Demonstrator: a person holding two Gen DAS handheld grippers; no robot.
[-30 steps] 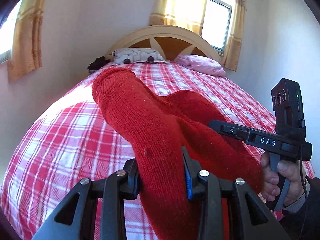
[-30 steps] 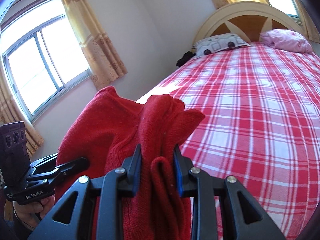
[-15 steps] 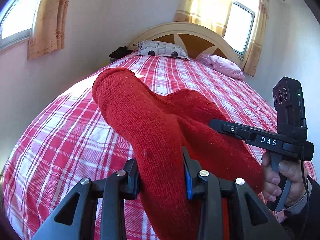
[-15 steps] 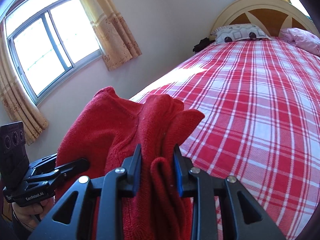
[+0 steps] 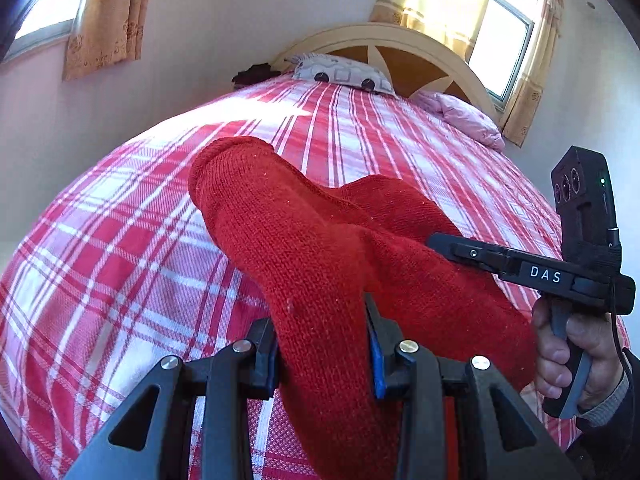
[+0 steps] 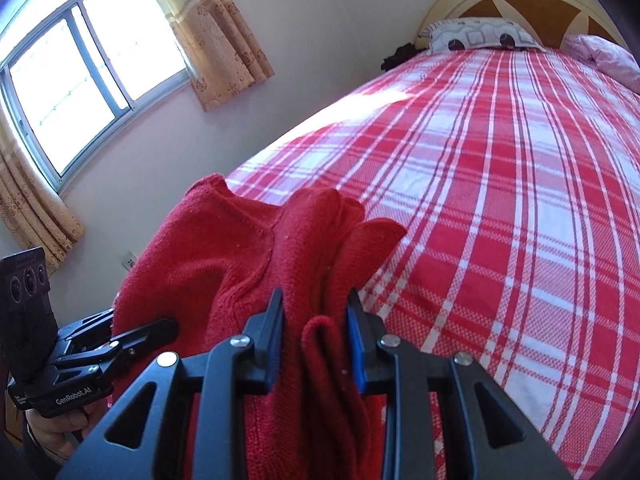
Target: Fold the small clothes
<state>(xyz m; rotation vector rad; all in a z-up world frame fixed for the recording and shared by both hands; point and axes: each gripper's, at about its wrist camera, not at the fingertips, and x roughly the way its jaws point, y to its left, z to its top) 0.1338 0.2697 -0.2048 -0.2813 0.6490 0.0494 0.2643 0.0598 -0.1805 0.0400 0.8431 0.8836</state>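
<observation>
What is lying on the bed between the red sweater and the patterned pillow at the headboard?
Nothing: between the red sweater and the patterned pillow only the bare red plaid bedspread shows, most plainly in the right wrist view.

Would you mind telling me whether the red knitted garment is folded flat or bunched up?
Bunched, not folded flat: the red knitted garment hangs crumpled between the left gripper and right gripper.

red knit garment (image 5: 320,264): lower part cut off by the frame's bottom edge
right gripper (image 6: 316,336): fingertips buried in knit
</observation>
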